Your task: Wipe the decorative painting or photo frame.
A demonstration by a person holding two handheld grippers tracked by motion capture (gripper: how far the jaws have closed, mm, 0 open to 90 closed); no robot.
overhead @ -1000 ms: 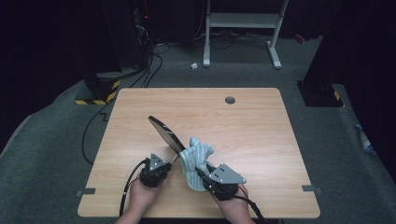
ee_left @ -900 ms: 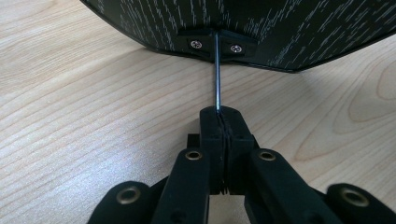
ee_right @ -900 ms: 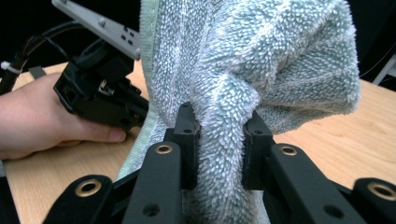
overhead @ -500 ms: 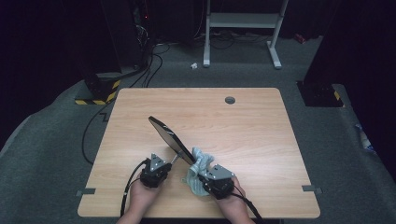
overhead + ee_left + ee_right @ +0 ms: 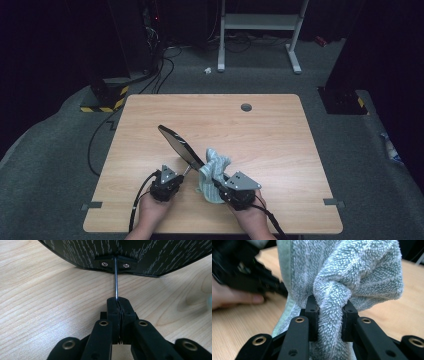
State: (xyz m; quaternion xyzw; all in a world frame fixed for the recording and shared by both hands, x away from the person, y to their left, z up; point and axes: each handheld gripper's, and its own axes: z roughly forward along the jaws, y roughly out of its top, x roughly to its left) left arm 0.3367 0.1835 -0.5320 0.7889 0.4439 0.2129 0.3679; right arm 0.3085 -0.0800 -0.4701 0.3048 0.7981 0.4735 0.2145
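Observation:
A black oval plate (image 5: 177,142) on a thin metal stem (image 5: 186,171) stands tilted above the wooden table (image 5: 270,135). My left gripper (image 5: 183,176) is shut on the stem's lower end. In the left gripper view the jaws (image 5: 119,305) pinch the stem (image 5: 115,277) just below the plate (image 5: 130,252). A pale blue terry cloth (image 5: 216,167) hangs bunched next to the plate's lower edge. My right gripper (image 5: 216,182) is shut on the cloth. In the right gripper view a fold of cloth (image 5: 352,272) is squeezed between the pads (image 5: 329,312).
A round cable hole (image 5: 246,107) sits near the table's far edge. On the floor are black cables (image 5: 100,145) at the left, a yellow-and-black striped base (image 5: 102,102), and a grey metal stand (image 5: 260,30) behind the table. The other hand (image 5: 234,298) shows at the left in the right gripper view.
The right gripper drew the cloth down towards the table's front edge, then brought it back up beside the plate. The left gripper and the plate have kept still.

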